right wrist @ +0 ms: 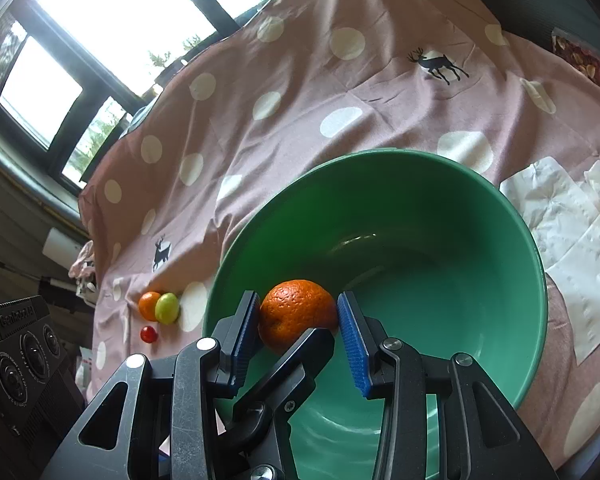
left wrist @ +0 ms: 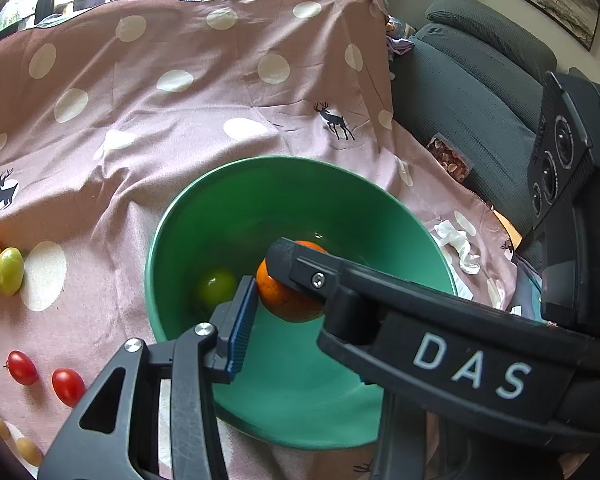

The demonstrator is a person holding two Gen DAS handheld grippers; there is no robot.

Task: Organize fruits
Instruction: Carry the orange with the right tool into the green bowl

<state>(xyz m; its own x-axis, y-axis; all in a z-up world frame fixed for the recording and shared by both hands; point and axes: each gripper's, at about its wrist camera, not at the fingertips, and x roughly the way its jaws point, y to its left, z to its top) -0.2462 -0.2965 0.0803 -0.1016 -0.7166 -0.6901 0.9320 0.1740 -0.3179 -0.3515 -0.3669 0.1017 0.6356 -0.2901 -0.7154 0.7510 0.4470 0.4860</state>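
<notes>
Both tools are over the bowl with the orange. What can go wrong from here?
1. Left tool and right tool cross at the orange; opening either could knock the other.
2. Released, the orange may land on the green fruit already in the bowl and bruise it.

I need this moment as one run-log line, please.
right gripper: shut on orange | left gripper: grip unclear | orange: over green bowl | in bowl: green fruit
</notes>
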